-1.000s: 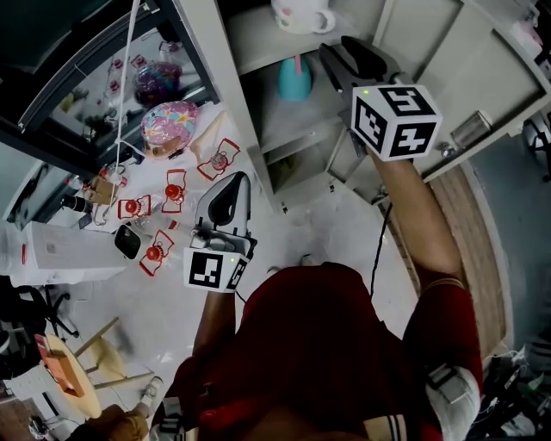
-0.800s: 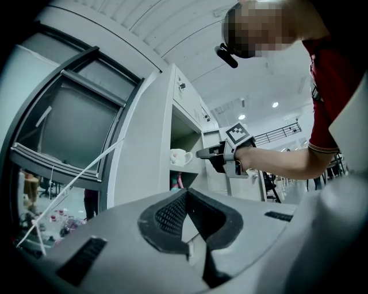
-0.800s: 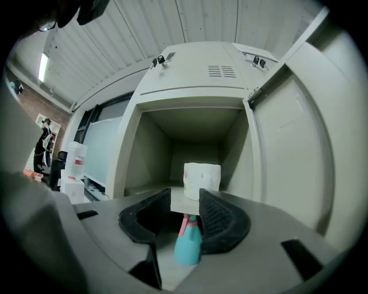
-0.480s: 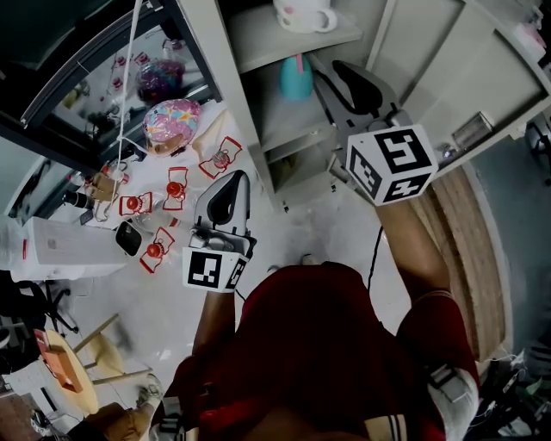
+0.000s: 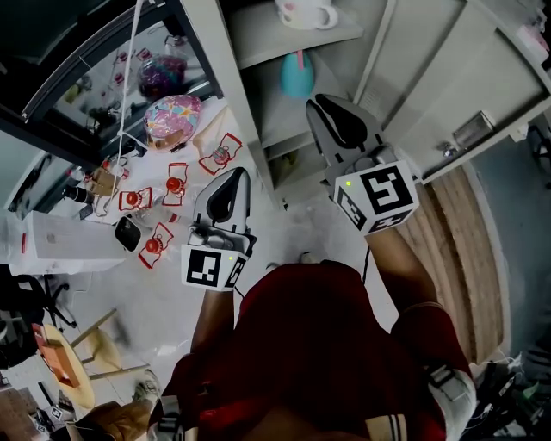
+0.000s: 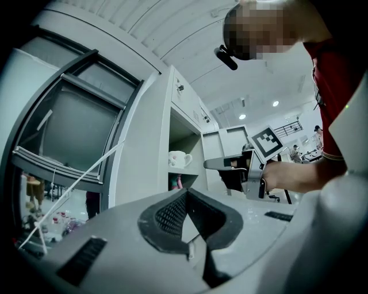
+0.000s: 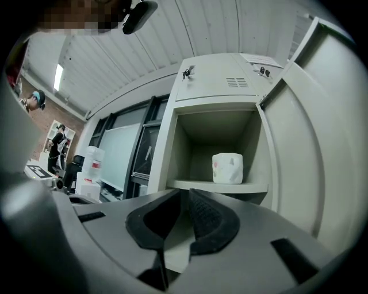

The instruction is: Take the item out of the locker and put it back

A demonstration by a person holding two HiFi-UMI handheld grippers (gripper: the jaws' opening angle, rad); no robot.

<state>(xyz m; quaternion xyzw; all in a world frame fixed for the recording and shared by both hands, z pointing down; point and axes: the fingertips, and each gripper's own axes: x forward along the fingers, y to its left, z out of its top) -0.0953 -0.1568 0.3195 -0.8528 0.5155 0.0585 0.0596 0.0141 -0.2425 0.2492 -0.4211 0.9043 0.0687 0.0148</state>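
Note:
A white mug stands on the upper shelf of the open grey locker; it also shows in the right gripper view and the left gripper view. A teal item sits on the shelf below. My right gripper hangs in front of the locker, outside it and below the mug's shelf. Its jaws have just been closing, with nothing between them, and its tips now meet. My left gripper is held low at the left of the locker, shut and empty.
The locker door stands swung open at the right. Left of the locker, a white table carries red-framed cards, colourful round items and a white box. A wooden stool is at the lower left.
My right gripper has drawn back from the locker's shelves and sunk toward the person, and its jaws have gone from wide open to closed. The left gripper has not moved.

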